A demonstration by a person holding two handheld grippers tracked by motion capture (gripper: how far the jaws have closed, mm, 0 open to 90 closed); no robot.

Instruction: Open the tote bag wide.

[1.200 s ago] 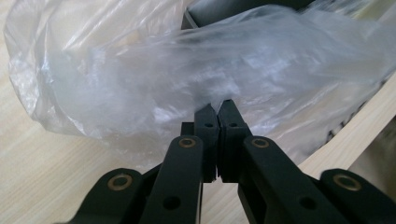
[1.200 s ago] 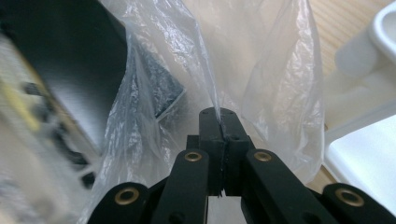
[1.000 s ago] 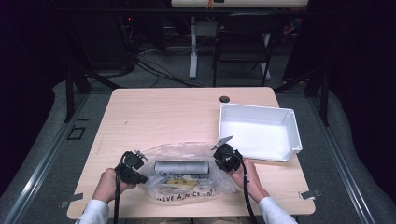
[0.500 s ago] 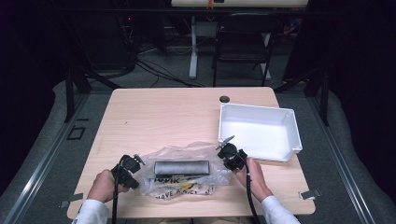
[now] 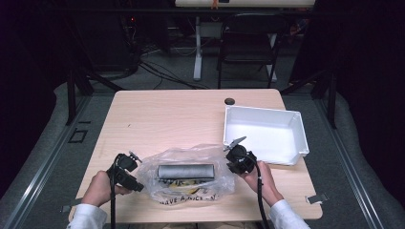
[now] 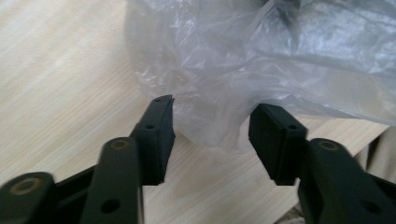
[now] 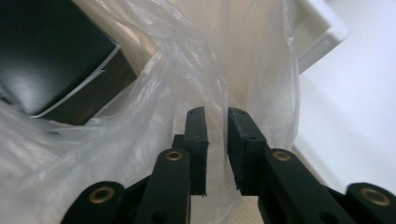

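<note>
Here, at far left, left gripper [image 6: 210, 126] by the left end of the bag [image 5: 191, 157], low over the table [image 5: 162, 114]. Pads well apart, just opened wider; crumpled film ahead of and partly between them, pressed by neither.

At centre, clear bag lying flat near the table's front edge. Inside it, one dark roll [image 5: 185, 171], on its side, lengthwise left to right. Seen as a black block through the film in the right gripper view.

Right of centre, right gripper [image 7: 215, 126] at the bag's right end. Pads parted by a narrow gap, likewise just opened; a fold of film standing in that gap, apparently loose rather than clamped.

At far right, white tray [image 5: 300, 138], just beside the bag and holding nothing.

Step in hand, as judged: grips on both ends of the bag let go, roll not yet out. Next move, probably: fresh holds on the film, one to pin the bag, one to open its mouth, without pinching the roll through the plastic. Then transfer toward the tray.
</note>
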